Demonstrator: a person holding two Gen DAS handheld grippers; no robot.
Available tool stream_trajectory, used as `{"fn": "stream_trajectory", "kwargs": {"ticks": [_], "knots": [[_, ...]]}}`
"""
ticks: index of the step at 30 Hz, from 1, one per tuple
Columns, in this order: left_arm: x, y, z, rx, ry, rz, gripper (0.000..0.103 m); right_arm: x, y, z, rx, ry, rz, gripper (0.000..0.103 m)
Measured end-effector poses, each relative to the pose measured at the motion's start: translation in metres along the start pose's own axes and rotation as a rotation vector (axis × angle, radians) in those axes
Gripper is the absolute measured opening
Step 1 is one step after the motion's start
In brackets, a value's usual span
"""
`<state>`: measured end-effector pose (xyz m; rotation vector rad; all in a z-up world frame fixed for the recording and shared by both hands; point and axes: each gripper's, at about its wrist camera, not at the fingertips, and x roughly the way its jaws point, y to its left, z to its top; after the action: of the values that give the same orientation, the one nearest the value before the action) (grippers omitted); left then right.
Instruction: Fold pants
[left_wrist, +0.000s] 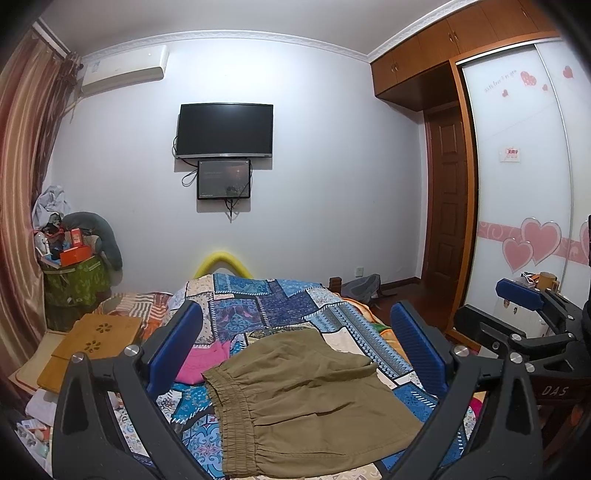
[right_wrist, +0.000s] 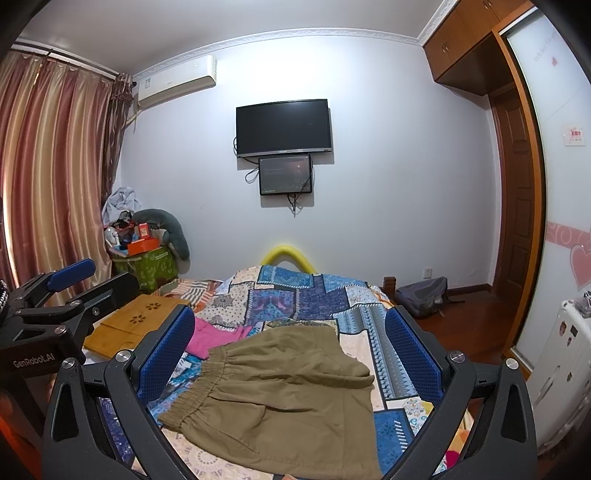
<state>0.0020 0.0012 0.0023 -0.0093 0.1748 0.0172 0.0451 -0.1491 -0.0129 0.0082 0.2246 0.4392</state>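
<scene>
Pants (left_wrist: 303, 402) in olive-khaki lie on the patchwork bedspread (left_wrist: 258, 306), and we note their near edge runs out of the bottom of both views, so the full outline cannot be made out. In the left wrist view the left gripper (left_wrist: 295, 350) frames them, with parts of the cloth hidden behind its black arms; the right gripper (right_wrist: 290, 354) does the same in its own view. We cannot tell how many layers the cloth is folded into. Both claws stand wide apart, holding nothing, above the garment. Just beyond the pants a pink garment (right_wrist: 214, 338) lies partly tucked under them. A wooden lap tray (right_wrist: 136, 321) rests on the bed to the left, near a green bin (right_wrist: 147, 271) piled with clutter. A wall television (right_wrist: 283, 127) hangs opposite, a smaller screen (right_wrist: 285, 175) just under it. The pants show an elastic gathered waistband (right_wrist: 192, 391) at left, fabric mostly flat with soft creases.
</scene>
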Motion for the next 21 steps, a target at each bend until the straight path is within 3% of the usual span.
{"fn": "stream_trajectory", "kwargs": {"ticks": [21], "knots": [[0.0016,-0.0014,-0.0014,0.005,-0.002,0.006,0.103,-0.0018,-0.0025,0.0044,0.008,-0.006,-0.002,0.102]]}}
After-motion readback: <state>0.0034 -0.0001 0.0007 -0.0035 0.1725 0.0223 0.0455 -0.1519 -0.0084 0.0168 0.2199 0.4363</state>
